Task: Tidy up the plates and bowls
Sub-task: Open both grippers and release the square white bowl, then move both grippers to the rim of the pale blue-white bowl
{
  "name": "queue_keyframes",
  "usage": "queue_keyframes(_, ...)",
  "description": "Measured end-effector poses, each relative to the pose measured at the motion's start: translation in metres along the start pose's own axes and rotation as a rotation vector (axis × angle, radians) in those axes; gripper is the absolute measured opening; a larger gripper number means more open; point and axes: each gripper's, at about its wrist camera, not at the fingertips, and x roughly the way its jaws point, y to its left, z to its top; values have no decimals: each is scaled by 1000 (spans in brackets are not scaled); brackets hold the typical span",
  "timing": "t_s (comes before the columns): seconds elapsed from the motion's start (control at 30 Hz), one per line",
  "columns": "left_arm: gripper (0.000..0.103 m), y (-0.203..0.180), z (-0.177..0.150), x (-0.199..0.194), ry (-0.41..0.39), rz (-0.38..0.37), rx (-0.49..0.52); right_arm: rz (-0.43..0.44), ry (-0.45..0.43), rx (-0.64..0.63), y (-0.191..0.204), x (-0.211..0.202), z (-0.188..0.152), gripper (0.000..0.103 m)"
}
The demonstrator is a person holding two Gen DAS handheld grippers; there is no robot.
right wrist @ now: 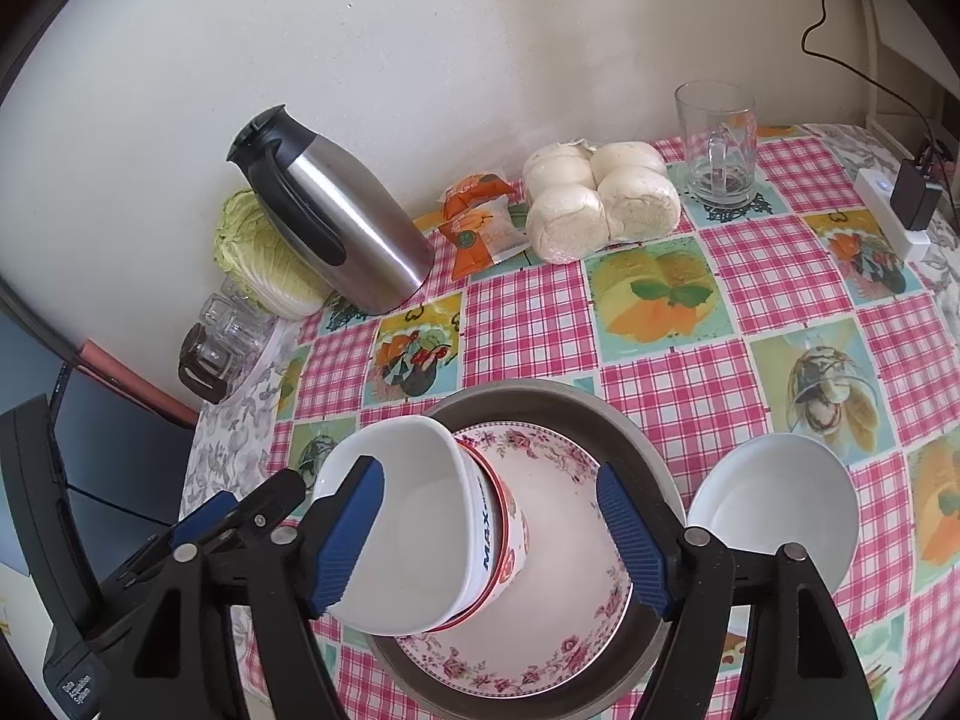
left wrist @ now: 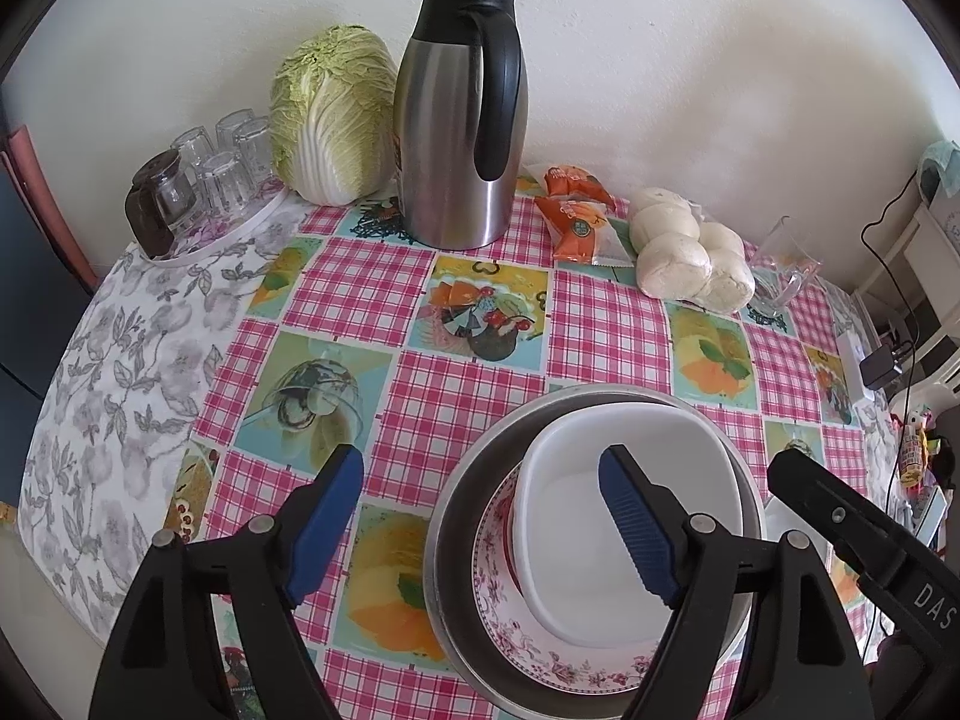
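Note:
A grey metal bowl (left wrist: 447, 540) (right wrist: 540, 396) stands on the checked tablecloth with a floral plate (left wrist: 510, 630) (right wrist: 540, 450) inside it. On the plate sits a white squarish bowl (left wrist: 564, 552) (right wrist: 420, 528) with red print outside. My left gripper (left wrist: 480, 453) is open above the stack's left edge: one blue pad hangs over the white bowl, the other over the cloth. My right gripper (right wrist: 489, 468) is open too, its jaws either side of the white bowl and plate, pads not pressing. A small white bowl (right wrist: 774, 504) rests on the cloth right of the stack.
Along the wall stand a steel thermos (left wrist: 462, 120), a cabbage (left wrist: 330, 114), a tray of upturned glasses (left wrist: 210, 168), orange packets (left wrist: 576, 210), bagged buns (left wrist: 690, 258) and a glass mug (right wrist: 717, 144). A power strip (right wrist: 888, 210) lies at the right edge.

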Motion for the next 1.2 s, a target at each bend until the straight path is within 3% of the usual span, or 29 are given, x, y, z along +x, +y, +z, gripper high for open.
queue_keyframes(0.13, 84, -2, 0, -3, -11, 8, 1, 1, -7, -8, 0, -3, 0, 81)
queue_keyframes(0.2, 94, -4, 0, -4, -17, 14, 3, 0, -8, -7, -1, -4, 1, 83)
queue_keyframes(0.67, 95, -23, -2, -24, -87, 19, -15, 3, -54, 41, -31, -30, 12, 85)
queue_keyframes(0.9, 95, -40, -3, -34, -121, -38, -42, -33, -96, 95, -64, -51, 19, 86)
queue_keyframes(1.2, 95, -81, -6, -44, -136, -125, 5, -147, -160, 190, -128, -77, 24, 86)
